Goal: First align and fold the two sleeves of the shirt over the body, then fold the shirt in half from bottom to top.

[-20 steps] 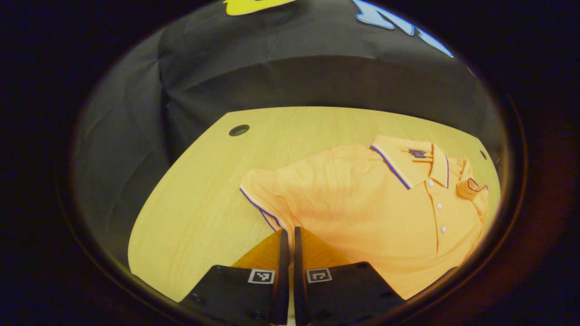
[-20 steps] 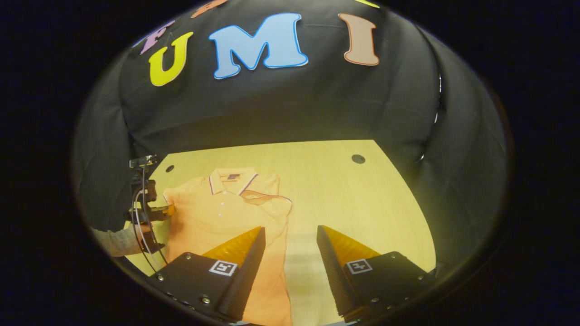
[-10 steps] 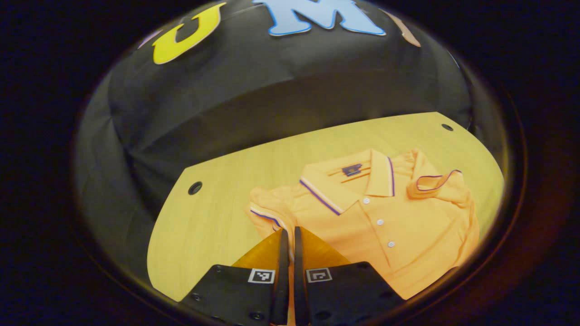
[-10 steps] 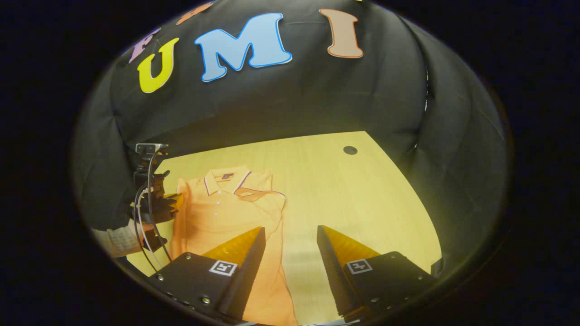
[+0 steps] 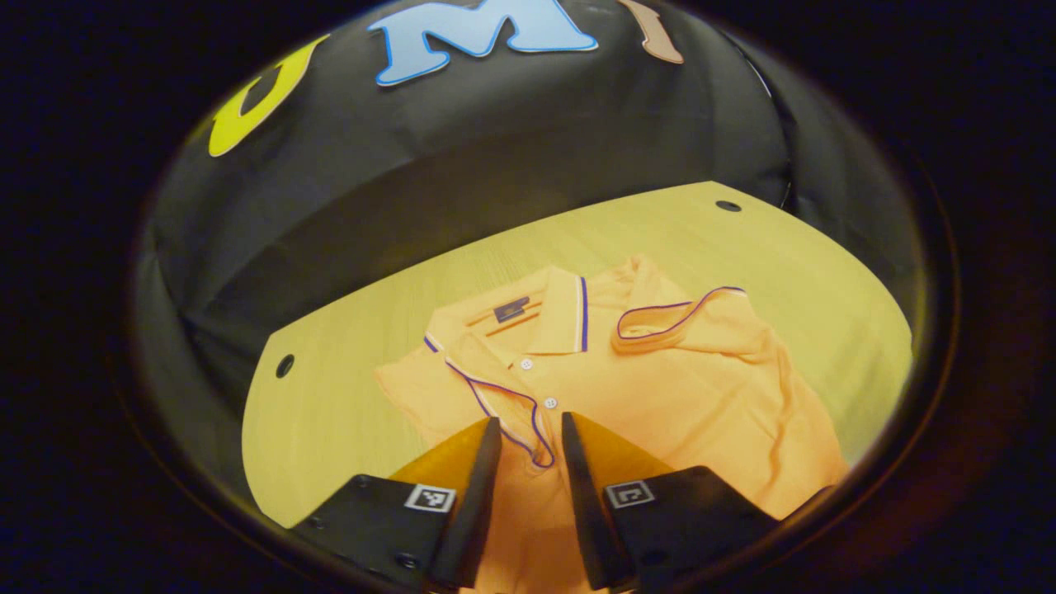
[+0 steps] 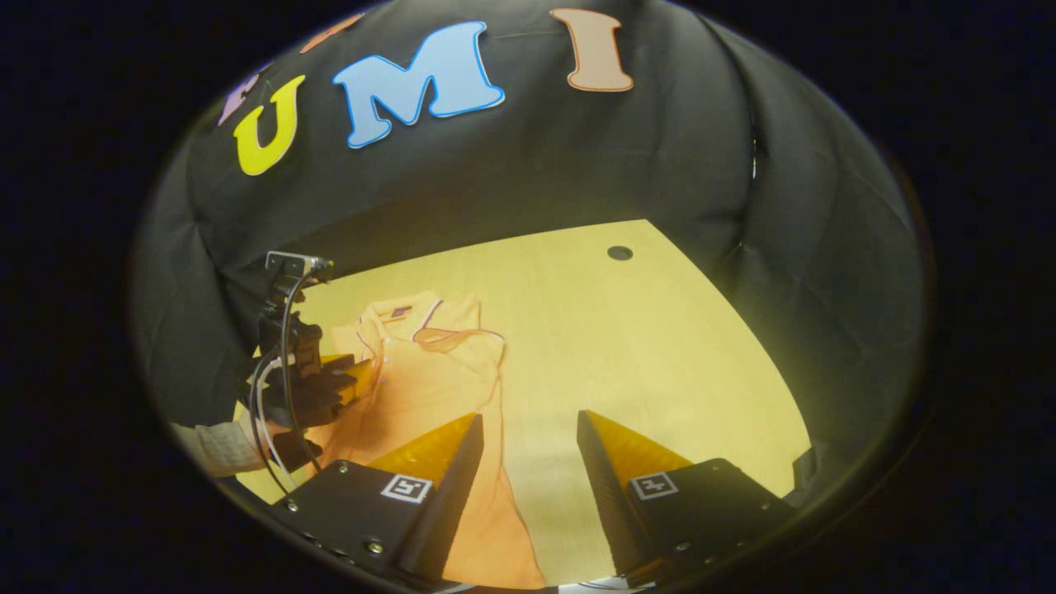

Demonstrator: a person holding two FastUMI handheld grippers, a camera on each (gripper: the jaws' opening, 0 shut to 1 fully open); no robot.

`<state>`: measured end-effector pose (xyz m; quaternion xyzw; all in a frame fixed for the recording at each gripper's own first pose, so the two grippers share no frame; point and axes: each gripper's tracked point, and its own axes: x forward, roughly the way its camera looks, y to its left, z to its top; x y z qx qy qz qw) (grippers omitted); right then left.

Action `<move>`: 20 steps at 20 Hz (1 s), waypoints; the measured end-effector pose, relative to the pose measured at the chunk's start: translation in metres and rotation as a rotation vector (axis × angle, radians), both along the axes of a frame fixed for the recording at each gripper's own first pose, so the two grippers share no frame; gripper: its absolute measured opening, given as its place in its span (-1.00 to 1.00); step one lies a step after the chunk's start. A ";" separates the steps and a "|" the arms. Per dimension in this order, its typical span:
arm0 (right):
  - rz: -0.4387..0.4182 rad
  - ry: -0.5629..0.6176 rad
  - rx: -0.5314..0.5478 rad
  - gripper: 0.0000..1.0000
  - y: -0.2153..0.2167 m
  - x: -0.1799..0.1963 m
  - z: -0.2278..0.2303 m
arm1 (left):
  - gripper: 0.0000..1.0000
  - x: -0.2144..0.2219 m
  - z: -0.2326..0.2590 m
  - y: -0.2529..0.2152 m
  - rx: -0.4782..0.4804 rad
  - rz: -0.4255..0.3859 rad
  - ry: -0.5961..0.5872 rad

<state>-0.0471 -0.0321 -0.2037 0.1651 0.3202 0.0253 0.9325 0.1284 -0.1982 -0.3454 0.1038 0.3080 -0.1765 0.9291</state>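
An orange polo shirt (image 5: 660, 388) with purple-trimmed collar lies face up on the wooden table (image 5: 330, 404). Both short sleeves are folded onto its chest: the left sleeve's trimmed cuff (image 5: 503, 404) runs down across the buttons, and the right sleeve (image 5: 676, 318) lies beside the collar. My left gripper (image 5: 528, 433) is open just above the chest, the cuff's end lying loose between its fingers. In the right gripper view, the shirt (image 6: 437, 371) sits left of centre. My right gripper (image 6: 528, 429) hangs open above the shirt's right edge, holding nothing. The left gripper (image 6: 359, 371) hovers over the shirt's far side.
A person's sleeved hand (image 6: 219, 445) holds the left gripper, with cables trailing from it. The table (image 6: 627, 346) has round holes near its corners (image 6: 619, 252) (image 5: 285, 365) (image 5: 728, 205). Black cloth walls close in behind and beside the table.
My left gripper carried the left sleeve across onto the chest, then opened and let the cuff go. The right gripper stayed open and shifted slightly.
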 end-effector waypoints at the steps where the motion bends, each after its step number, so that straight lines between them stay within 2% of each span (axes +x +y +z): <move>1: 0.003 0.005 0.001 0.46 0.001 -0.002 -0.003 | 0.38 -0.004 0.002 0.001 -0.007 0.005 0.005; 2: 0.007 0.012 0.002 0.46 0.002 -0.004 -0.006 | 0.62 -0.008 0.004 0.006 -0.008 0.011 0.011; 3: 0.013 0.018 0.001 0.46 0.003 -0.006 -0.008 | 0.70 -0.012 0.006 0.011 -0.014 0.020 0.014; 4: 0.019 0.026 -0.002 0.46 0.006 -0.008 -0.013 | 0.90 -0.019 0.009 0.019 -0.017 0.028 0.020; 5: 0.025 0.038 -0.007 0.46 0.007 -0.010 -0.017 | 0.96 -0.025 0.011 0.028 -0.018 0.041 0.027; 10: 0.087 0.127 0.013 0.46 0.030 -0.029 -0.045 | 0.96 -0.088 0.006 0.075 -0.011 0.090 0.125; 13: 0.137 0.215 0.008 0.46 0.048 -0.044 -0.069 | 0.96 -0.137 -0.004 0.095 -0.010 0.108 0.213; 15: 0.177 0.282 -0.006 0.46 0.058 -0.059 -0.086 | 0.84 -0.169 -0.013 0.106 -0.002 0.105 0.264; 20: 0.255 0.427 -0.047 0.42 0.078 -0.091 -0.124 | 0.84 -0.237 -0.035 0.136 0.034 0.146 0.371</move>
